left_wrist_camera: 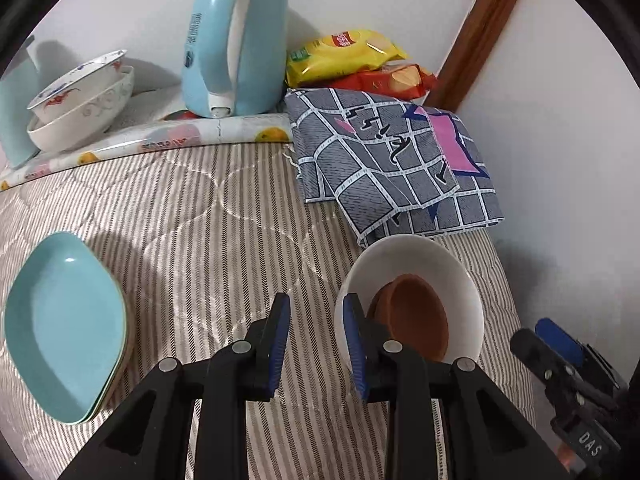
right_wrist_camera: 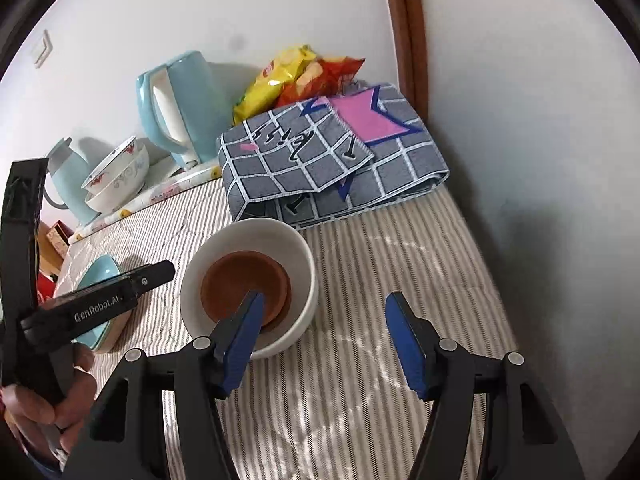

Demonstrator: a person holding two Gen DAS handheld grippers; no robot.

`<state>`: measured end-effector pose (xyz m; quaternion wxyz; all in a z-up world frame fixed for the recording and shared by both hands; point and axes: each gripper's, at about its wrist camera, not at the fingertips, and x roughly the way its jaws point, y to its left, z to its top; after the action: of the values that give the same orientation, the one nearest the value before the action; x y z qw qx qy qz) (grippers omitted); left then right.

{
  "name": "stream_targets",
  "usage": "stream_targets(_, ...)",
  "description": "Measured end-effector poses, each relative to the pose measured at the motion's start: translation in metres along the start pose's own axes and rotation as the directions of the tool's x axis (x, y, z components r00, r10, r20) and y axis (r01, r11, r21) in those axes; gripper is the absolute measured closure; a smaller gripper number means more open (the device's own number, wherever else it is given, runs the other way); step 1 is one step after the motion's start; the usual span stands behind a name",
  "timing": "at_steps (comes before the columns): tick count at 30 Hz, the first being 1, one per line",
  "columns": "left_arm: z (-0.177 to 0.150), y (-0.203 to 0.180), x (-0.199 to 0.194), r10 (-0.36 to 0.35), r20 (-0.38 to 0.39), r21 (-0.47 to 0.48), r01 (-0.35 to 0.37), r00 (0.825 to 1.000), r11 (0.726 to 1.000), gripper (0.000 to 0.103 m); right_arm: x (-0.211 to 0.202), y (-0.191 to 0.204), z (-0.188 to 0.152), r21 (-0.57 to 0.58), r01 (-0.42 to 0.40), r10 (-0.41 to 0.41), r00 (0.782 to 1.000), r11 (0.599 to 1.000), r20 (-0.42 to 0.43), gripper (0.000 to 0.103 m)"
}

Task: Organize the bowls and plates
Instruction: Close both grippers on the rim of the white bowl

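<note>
Right gripper [right_wrist_camera: 324, 344] spread, empty; left gripper [left_wrist_camera: 316, 348] parted, empty, marked "GenRobot.AI".

Small dish [left_wrist_camera: 416, 320] inside bowl [left_wrist_camera: 460, 264], folded cloth [left_wrist_camera: 396, 164] behind it, stacked plates [left_wrist_camera: 64, 320] at left.

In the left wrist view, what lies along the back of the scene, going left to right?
Stacked patterned bowls → blue kettle → yellow snack bag → red snack bag → brown wooden trim.
</note>
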<state>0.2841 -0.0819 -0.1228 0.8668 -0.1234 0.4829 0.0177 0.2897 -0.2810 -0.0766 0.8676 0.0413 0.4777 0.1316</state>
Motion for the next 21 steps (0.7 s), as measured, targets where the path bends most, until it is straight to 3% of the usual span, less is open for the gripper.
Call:
stream_targets(5,0.002,0.002,0.010,-0.007,-0.024,0.004,0.007,1.000,1.000,0.076,0.013,0.005,0.005,-0.017,0.033,-0.033,0.999,0.999,-0.009,0.041)
stream_targets(9,0.004,-0.001,0.014,-0.005,-0.030,0.011,0.005,1.000,1.000,0.069,0.031,0.010,0.008,-0.043,0.076,-0.078,0.995,0.996,-0.055,0.042)
stream_targets(17,0.005,-0.004,0.030,-0.006,-0.065,0.029,0.008,0.998,1.000,0.069,0.052,0.015,0.009,-0.074,0.120,-0.128,0.985,0.990,-0.115,0.062)
stream_targets(21,0.003,-0.005,0.037,-0.005,-0.075,0.036,0.008,0.997,0.999,0.069,0.059,0.014,0.007,-0.069,0.125,-0.134,0.981,0.990,-0.139,0.067)
